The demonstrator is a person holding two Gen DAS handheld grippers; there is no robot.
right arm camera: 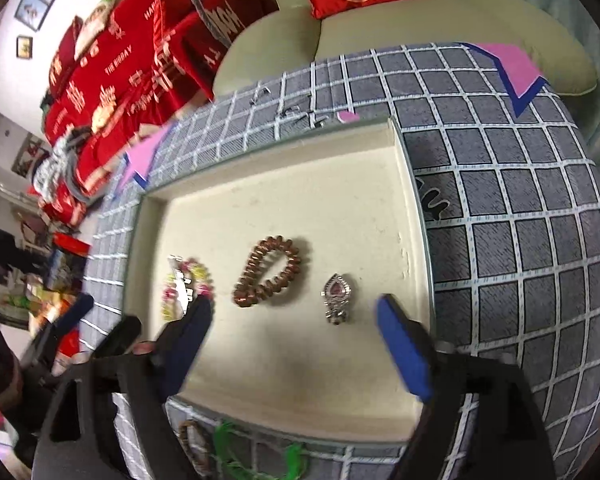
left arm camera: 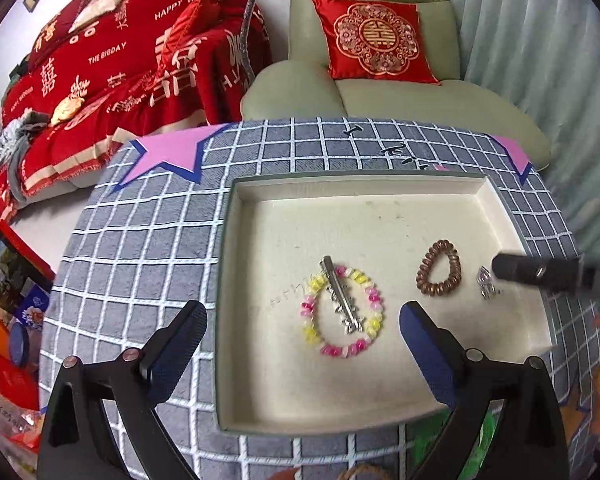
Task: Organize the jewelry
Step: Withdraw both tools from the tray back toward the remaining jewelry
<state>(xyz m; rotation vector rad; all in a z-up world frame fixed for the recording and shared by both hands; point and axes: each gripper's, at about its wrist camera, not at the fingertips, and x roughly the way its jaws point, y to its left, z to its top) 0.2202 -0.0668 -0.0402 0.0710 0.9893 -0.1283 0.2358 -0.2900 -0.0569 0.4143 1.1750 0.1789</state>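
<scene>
Now, tray [left arm camera: 236,280]: flat cream box with low walls, on the grey checked cloth [left arm camera: 140,248].
Bead ring [left arm camera: 343,312]: bumpy pink and yellow, inside the tray.
Clip [left arm camera: 342,300]: shiny metal, lying slanted across the bead ring.
Coil band [left arm camera: 439,267]: brown and springy, in the tray.
Brooch [right arm camera: 337,298]: silver drop shape, pointy end away from us.
Left gripper [left arm camera: 302,334]: wide, holding nothing.
Right gripper [right arm camera: 296,320]: wide, holding nothing, above the tray.

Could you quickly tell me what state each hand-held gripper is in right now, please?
Left hand-held gripper: open, holding nothing, above the beaded bracelet in the tray.
Right hand-held gripper: open, holding nothing, near the silver brooch.
</scene>
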